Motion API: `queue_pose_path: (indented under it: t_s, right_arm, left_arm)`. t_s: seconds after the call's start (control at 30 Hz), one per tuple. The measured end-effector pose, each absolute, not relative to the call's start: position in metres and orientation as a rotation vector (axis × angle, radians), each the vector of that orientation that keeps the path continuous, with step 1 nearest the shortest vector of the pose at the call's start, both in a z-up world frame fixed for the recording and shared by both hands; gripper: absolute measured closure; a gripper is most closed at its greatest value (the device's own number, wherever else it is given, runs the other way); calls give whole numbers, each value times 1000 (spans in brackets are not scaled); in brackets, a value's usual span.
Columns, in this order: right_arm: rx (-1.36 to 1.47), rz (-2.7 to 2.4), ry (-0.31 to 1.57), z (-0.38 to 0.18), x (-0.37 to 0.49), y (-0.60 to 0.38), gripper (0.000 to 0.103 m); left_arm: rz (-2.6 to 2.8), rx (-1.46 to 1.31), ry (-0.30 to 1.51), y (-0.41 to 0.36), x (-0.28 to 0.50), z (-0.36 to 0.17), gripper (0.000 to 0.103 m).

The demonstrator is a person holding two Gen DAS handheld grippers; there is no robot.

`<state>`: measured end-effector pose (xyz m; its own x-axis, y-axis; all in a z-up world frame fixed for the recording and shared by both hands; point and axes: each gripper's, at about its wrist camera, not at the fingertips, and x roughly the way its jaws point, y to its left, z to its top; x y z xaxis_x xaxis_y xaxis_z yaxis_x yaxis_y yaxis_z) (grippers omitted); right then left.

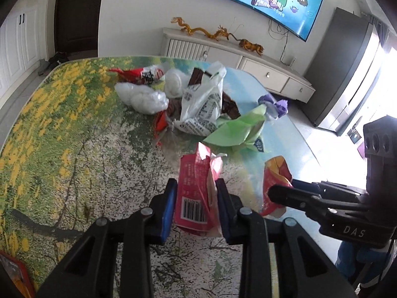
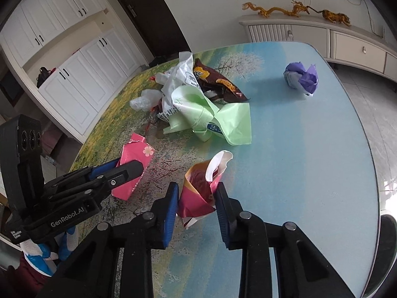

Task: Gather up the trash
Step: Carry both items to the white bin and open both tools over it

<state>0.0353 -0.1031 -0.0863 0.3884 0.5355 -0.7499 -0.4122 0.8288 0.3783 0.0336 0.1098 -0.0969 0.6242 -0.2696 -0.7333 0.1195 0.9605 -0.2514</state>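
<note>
While you hold both tools over the table (image 2: 310, 173), the count stands as follows.

Left gripper (image 1: 196, 196): one; your blue pads are clamped on either side of the pink carton (image 1: 194, 193), which stands on the table between them.
Right gripper (image 2: 197, 198): one; your fingers sit closed against the red-and-orange wrapper (image 2: 198, 193), its white torn flap sticking up.
Pink carton: one, barcode facing your left camera, a flower mark on its top in the right view.
Red-and-orange wrapper: one, just beside the carton, both at the near edge of the table.
Green plastic bag (image 2: 218, 116): one, crumpled, lying just beyond the two held items.
White printed bag (image 1: 201, 106): one, heaped behind the green bag.
Brown snack packet (image 2: 218, 84): one, partly under the white and green bags.
Clear plastic wads (image 1: 146, 96): two that you can separate; more cannot be told.
Red wrapper (image 1: 141, 74): one at the far side of the heap; a second red scrap (image 1: 161, 121) shows at its near side.
Purple wad (image 2: 301, 77): one, well apart from the heap on the blue part of the table.
Dragon figurines (image 1: 203, 31): two, plus one tiger, on the cabinet (image 1: 238, 59).
</note>
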Motion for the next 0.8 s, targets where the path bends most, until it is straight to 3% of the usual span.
queue_pose_path:
  t_s: [0.43,0.8]
  right_arm:
    - [177,558,825,-42,1,-155,78]
    - [187,334,716,-21,-27,-243,78]
  left_arm:
    - [-252,-146,764,80,6,-47,74]
    - [-418,-52,748,-10,0,-18,74]
